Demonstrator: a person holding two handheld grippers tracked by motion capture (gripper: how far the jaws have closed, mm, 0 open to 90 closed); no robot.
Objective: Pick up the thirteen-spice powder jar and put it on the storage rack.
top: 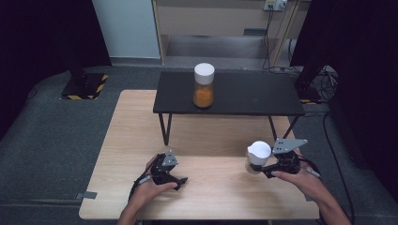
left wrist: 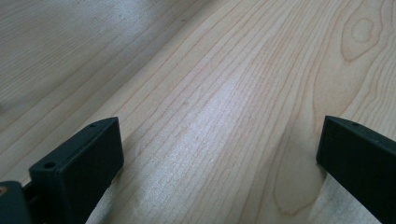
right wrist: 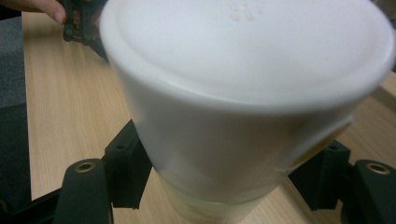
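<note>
The high view looks down over the wooden table (top: 141, 140), which both gripper views skim from close up

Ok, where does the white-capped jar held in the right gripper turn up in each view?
High view: the held jar is at lower right, gripped by the right gripper, above the wooden table.
Left gripper view: bare wood grain between open jaws; the jar isn't there.
Right gripper view: its white cap spans the frame, jaws clamped on the body below.
Shared landmark: the wooden table.

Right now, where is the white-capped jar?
In the high view the white-capped jar is at the table's near right, clamped in the right gripper.
</note>
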